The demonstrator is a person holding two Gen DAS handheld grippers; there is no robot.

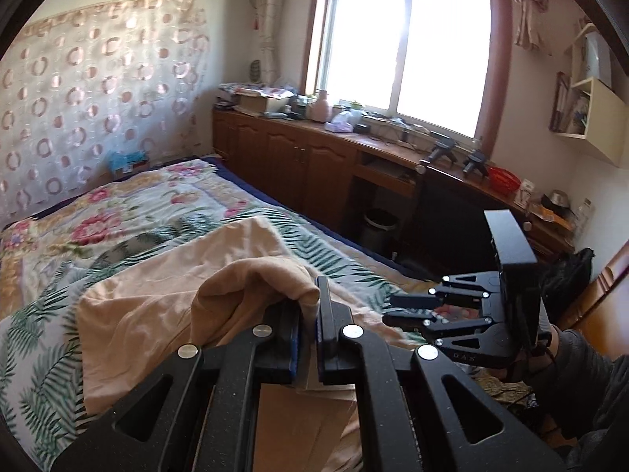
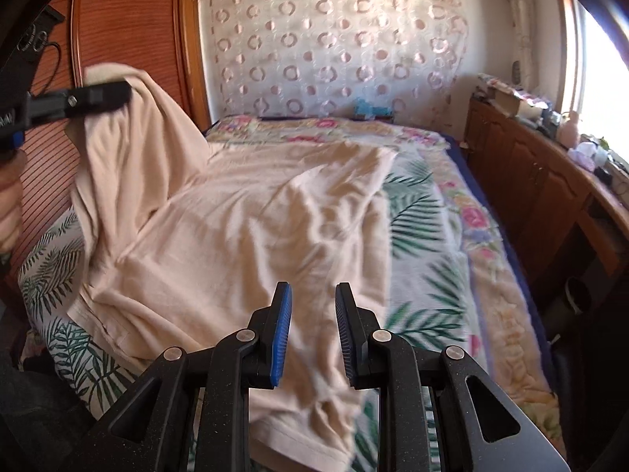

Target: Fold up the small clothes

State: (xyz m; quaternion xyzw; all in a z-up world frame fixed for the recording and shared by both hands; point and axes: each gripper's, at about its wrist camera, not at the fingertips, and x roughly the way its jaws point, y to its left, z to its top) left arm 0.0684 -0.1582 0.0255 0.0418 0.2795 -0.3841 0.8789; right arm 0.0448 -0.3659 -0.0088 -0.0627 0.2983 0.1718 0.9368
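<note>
A beige garment [image 2: 251,212] lies spread and creased on the floral bedspread [image 2: 444,236]. My left gripper [image 1: 308,306] is shut on a bunched edge of the beige garment [image 1: 251,275] and lifts that part above the bed; in the right wrist view it shows at the far left [image 2: 118,96] with cloth hanging from it. My right gripper [image 2: 312,314] is open and empty, hovering over the garment's near end. In the left wrist view the right gripper [image 1: 397,310] is at the right, beside the garment.
A wooden cabinet run [image 1: 298,157] with clutter on top stands along the bed's right side under the window [image 1: 405,39]. A small bin [image 1: 379,228] sits below the desk. A wooden wardrobe [image 2: 129,31] stands at the bed's left. A patterned curtain [image 2: 334,51] hangs behind the bed.
</note>
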